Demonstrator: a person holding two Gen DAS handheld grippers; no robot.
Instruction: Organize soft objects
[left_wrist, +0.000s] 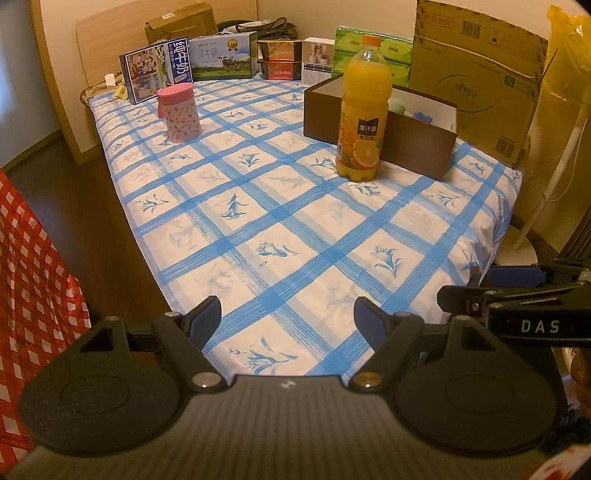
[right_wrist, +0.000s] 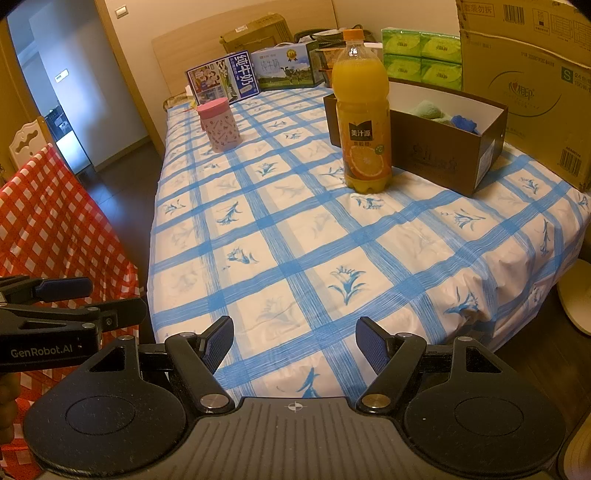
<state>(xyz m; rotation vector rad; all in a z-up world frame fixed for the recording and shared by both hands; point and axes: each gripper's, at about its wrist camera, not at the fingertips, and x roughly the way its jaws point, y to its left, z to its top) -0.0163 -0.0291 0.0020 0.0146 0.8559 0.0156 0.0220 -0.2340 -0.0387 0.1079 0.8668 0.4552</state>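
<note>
My left wrist camera looks forward and down along my fingers (left_wrist: 207, 314) from the near end of the table (left_wrist: 295, 236), toward the far wall. My right wrist camera faces likewise, from just to the right. Both share the checked tablecloth (right_wrist: 295, 258), orange juice bottle (left_wrist: 364, 110), pink cup (right_wrist: 221, 125) and open brown box (right_wrist: 443, 155).

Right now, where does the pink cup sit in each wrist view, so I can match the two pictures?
Left wrist view: pink cup stands upper left on the checked cloth, in front of the blue milk carton.
Right wrist view: pink cup stands upper left of centre, again in front of that carton.
Shared landmark: the orange juice bottle, right of the cup in both.
</note>
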